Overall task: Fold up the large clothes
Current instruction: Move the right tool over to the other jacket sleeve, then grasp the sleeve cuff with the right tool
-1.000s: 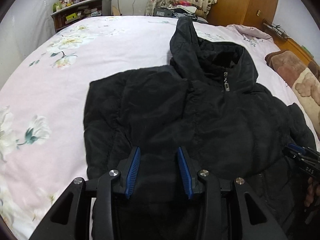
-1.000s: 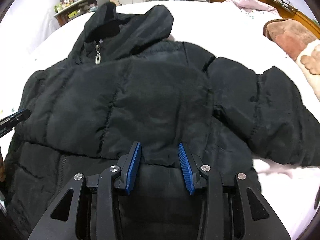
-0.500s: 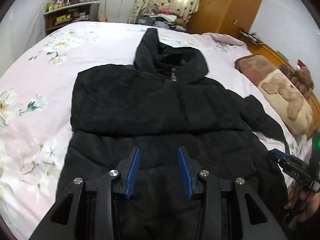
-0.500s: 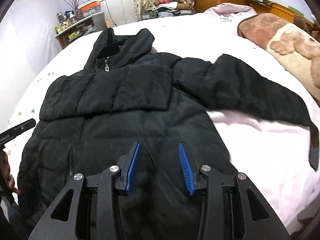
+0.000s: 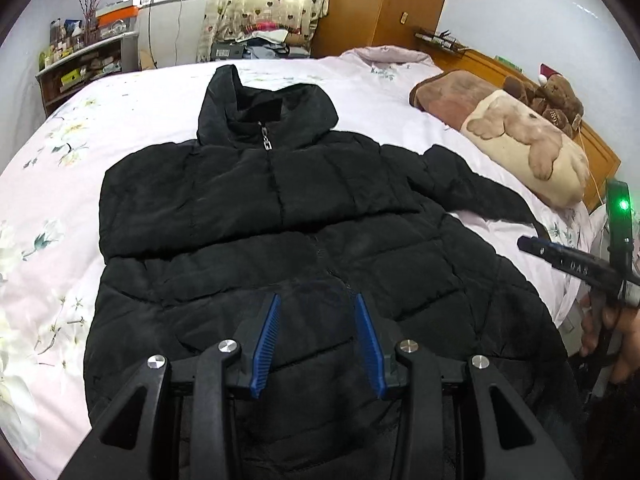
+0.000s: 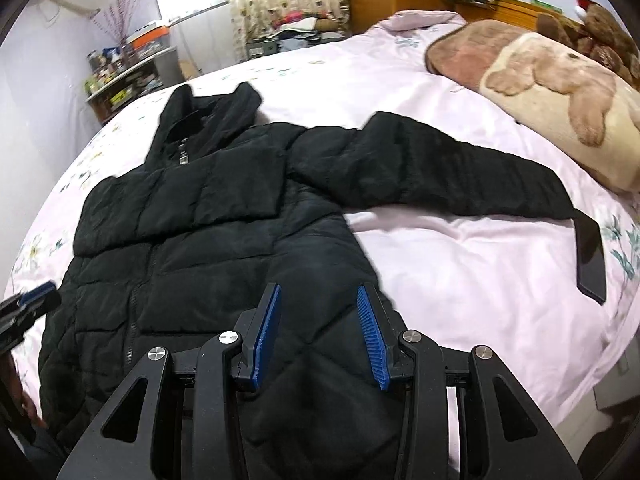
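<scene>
Now the puffer jacket's long sleeve [image 6: 432, 168] sticks out sideways, nearest the right gripper [image 6: 318, 334]; both it and the left gripper [image 5: 316, 342] hang open, empty.

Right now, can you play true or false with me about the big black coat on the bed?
1. The black coat lies on the pink flowered bedspread. True.
2. The coat is zipped open all the way. False: its front is closed, with the zipper pull up at the collar.
3. One sleeve stretches out across the bed toward the teddy-bear blanket. True.
4. The left gripper is pinching the coat. False: its blue fingers stand apart with nothing pressed between them.
5. The coat has no hood. False: a hood lies above the collar.
</scene>
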Tool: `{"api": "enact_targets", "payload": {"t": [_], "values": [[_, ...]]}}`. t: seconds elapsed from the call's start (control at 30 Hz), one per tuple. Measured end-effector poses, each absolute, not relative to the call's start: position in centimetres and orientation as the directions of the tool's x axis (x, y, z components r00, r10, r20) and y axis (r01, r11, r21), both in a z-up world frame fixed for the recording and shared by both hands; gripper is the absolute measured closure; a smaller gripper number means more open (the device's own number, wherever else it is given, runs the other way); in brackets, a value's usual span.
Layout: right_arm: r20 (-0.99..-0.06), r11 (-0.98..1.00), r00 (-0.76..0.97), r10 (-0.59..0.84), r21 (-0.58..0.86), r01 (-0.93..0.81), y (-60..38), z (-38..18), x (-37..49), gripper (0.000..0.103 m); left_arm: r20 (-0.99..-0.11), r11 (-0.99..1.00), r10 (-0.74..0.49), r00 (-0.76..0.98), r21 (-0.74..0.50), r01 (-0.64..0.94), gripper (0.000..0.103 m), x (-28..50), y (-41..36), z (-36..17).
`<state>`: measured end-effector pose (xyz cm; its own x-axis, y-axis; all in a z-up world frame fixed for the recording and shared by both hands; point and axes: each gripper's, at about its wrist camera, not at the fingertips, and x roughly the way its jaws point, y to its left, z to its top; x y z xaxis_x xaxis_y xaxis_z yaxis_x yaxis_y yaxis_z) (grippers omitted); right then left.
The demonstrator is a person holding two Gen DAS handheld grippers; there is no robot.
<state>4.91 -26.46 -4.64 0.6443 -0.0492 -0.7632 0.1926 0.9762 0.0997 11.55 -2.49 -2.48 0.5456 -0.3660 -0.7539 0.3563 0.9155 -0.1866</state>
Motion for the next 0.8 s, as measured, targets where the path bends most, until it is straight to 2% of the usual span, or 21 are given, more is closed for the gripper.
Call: {"api": "enact_targets", "payload": {"t": [0.13, 0.2, 0.3, 0.4, 0.47, 0.6, 0.7, 0.8], "values": [[-0.766, 0.961, 0.637, -0.079, 0.11, 0.252, -29.4, -5.3, 5.4, 0.062, -0.765, 0.924, -0.356, 0.536, -0.203, 0.325, 0.062, 12.5, -3.1, -2.9], [-0.773, 0.948, 0.626, -0.097, 0.121, 0.296, -31.6, -5.9, 6.1, 0.062, -0.766, 0.934, -0.324, 0.555, -0.164, 0.318, 0.062, 13.3, -3.5, -3.0], [-0.779, 0.928, 0.615, -0.121, 0.131, 0.348, -34.4, -6.7, 7.0, 0.062, -0.766, 0.943, -0.299, 0.57, -0.148, 0.297, 0.069, 15.0, -3.8, -3.3], [-0.788, 0.902, 0.598, -0.146, 0.143, 0.408, -37.8, -7.8, 8.1, 0.052, -0.759, 0.963, -0.242, 0.604, -0.114, 0.242, 0.077, 17.3, -3.6, -3.8], [-0.795, 0.877, 0.586, -0.154, 0.164, 0.452, -40.2, -8.6, 8.9, 0.05, -0.748, 0.974, -0.206, 0.63, -0.094, 0.207, 0.08, 18.9, -3.1, -4.1], [-0.805, 0.835, 0.573, -0.154, 0.204, 0.51, -43.9, -10.0, 10.2, 0.049, -0.728, 0.987, -0.125, 0.674, -0.024, 0.157, 0.08, 22.1, -2.2, -4.9], [-0.819, 0.796, 0.559, -0.129, 0.25, 0.551, -46.6, -11.5, 11.4, 0.036, -0.724, 0.992, -0.109, 0.681, -0.033, 0.123, 0.08, 24.3, -1.2, -6.0], [-0.816, 0.757, 0.567, -0.107, 0.303, 0.579, -48.5, -12.6, 12.1, 0.036, -0.721, 0.997, -0.077, 0.688, -0.033, 0.077, 0.08, 26.1, -0.1, -7.1]]}}
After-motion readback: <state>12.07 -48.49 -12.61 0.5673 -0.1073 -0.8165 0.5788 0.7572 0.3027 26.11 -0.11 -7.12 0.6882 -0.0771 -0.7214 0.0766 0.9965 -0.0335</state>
